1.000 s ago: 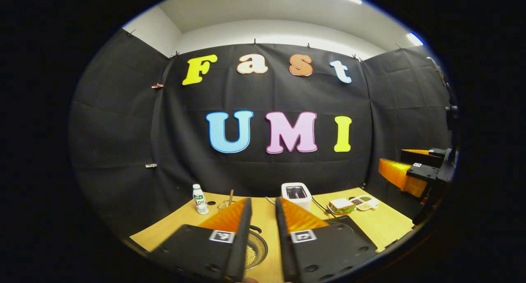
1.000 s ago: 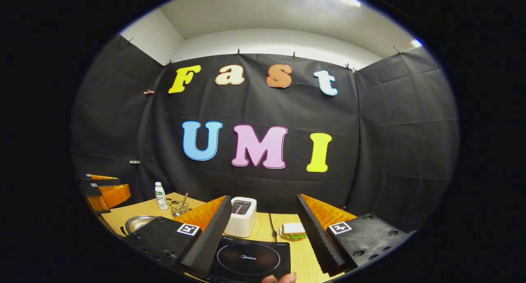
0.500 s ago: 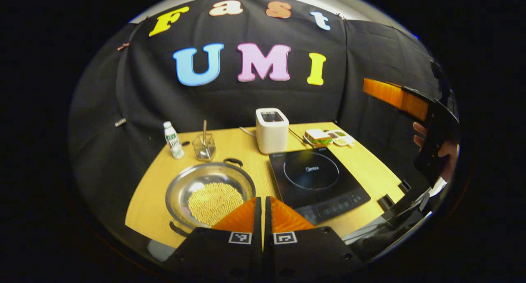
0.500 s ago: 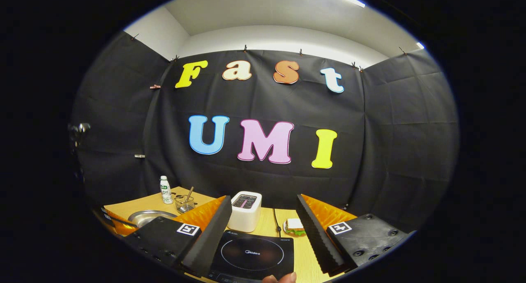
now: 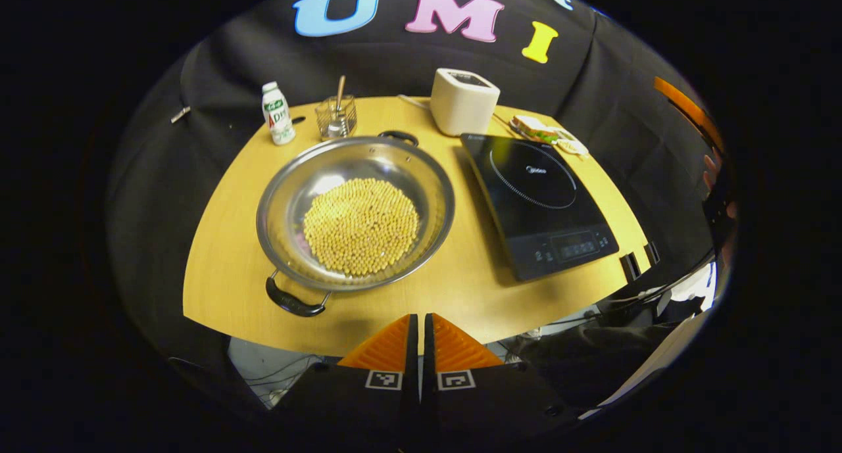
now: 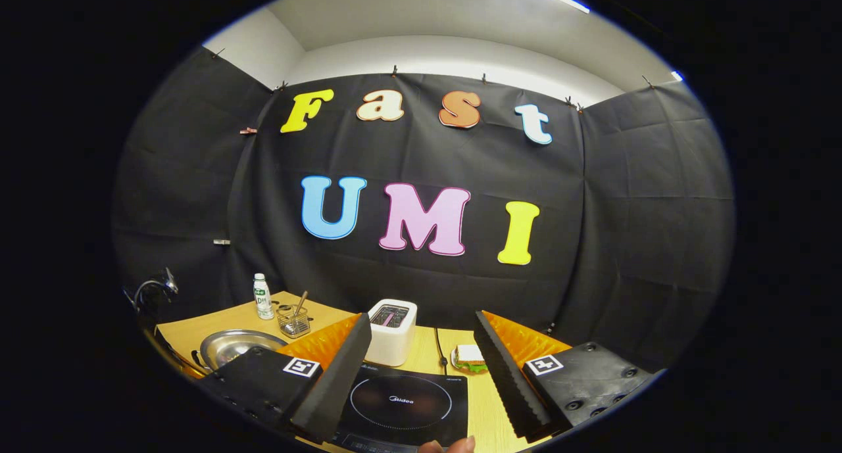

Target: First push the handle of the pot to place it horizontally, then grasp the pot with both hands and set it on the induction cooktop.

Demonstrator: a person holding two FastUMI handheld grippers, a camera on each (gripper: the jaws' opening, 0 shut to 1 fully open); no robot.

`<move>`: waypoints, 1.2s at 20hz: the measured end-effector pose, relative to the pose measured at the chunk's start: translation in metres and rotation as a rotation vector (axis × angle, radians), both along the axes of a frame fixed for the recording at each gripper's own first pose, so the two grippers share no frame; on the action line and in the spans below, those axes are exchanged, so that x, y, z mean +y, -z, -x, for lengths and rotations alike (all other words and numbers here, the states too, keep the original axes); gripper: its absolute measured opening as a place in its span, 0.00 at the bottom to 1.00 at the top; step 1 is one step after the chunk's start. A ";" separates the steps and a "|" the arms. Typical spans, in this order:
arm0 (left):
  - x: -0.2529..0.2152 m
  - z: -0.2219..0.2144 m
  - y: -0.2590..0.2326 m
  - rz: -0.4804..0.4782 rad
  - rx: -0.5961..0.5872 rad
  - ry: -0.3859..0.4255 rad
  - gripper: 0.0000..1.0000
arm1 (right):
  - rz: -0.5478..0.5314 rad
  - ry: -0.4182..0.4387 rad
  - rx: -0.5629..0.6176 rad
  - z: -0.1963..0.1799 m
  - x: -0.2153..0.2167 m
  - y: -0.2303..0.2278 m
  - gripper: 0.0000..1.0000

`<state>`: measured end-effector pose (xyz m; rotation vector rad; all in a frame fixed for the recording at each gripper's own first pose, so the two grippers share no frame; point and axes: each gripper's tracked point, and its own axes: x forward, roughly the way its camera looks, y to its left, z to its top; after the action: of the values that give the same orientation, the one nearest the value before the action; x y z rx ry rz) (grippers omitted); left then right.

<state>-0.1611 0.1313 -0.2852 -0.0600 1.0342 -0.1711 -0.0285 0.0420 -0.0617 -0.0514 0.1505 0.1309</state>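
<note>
The left gripper (image 5: 419, 321) is high up over the near edge of the table (image 5: 230, 256) and looks down at it. Its two fingers are closed tight and hold nothing. The pot (image 5: 355, 213), full of little yellow beans (image 5: 360, 225), sits on the table just left of the cooktop (image 5: 536, 200). One pot handle (image 5: 293, 302) points to the near side. The right gripper (image 6: 421, 367) is held level over the cooktop (image 6: 401, 404), wide open, with nothing in it.

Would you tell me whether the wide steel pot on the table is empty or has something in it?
Not empty: the wide steel pot holds a mound of small yellow beans covering its bottom, resting upright on the wooden table.
</note>
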 end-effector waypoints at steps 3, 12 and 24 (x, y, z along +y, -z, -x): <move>0.018 0.009 0.023 0.039 0.136 -0.001 0.05 | 0.004 -0.001 0.008 0.000 -0.001 0.002 0.98; 0.057 -0.010 0.047 0.071 0.236 -0.050 0.05 | 0.022 0.014 0.031 0.002 -0.011 0.008 0.98; 0.088 -0.032 0.054 0.013 0.228 -0.066 0.05 | 0.031 0.022 0.047 0.006 -0.011 0.015 0.98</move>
<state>-0.1286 0.2192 -0.3389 -0.1269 1.2565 -0.1127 -0.0345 0.0311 -0.0762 -0.0774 0.2003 0.1083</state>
